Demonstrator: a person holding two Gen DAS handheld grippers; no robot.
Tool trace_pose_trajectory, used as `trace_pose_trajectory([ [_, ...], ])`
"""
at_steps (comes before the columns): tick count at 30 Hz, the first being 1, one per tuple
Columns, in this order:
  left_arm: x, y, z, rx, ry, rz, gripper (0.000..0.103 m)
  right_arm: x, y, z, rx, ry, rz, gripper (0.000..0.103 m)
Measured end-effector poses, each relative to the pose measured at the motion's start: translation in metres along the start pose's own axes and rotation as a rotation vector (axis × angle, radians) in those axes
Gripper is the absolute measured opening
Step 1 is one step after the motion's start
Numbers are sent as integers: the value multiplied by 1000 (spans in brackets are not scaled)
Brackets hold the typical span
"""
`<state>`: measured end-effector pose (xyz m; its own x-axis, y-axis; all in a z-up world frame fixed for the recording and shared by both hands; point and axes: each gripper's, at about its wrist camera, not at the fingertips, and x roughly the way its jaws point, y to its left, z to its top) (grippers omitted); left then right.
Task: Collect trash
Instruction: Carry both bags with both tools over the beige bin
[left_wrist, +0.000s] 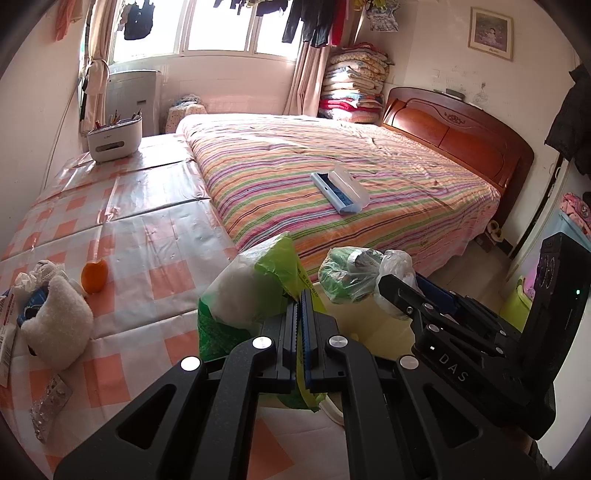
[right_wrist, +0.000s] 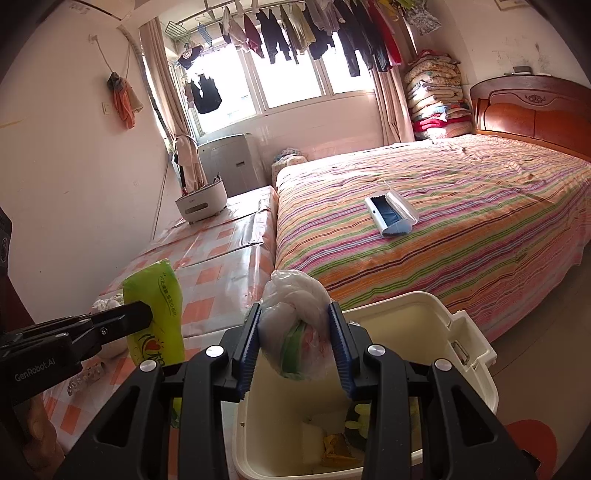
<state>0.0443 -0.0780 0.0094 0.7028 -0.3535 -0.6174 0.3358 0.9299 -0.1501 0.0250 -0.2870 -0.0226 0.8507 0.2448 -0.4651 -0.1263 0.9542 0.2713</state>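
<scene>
Right gripper hides bag sides | bin bottom cut off

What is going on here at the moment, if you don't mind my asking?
A person is clearing trash from a checked table beside the bed, with a gripper in each hand. The left gripper is shut on a green plastic tissue pack. The right gripper is shut on a crumpled clear bag with green scraps inside, held above the open cream bin, which already holds some litter. An orange and a blister pack lie on the table.
</scene>
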Motion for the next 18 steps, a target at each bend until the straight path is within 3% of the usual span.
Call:
trace_pose_trajectory([
  [18,23,-35,-1,60,-35,-110,2,-9,-37,-2,60,-12,-99,35],
])
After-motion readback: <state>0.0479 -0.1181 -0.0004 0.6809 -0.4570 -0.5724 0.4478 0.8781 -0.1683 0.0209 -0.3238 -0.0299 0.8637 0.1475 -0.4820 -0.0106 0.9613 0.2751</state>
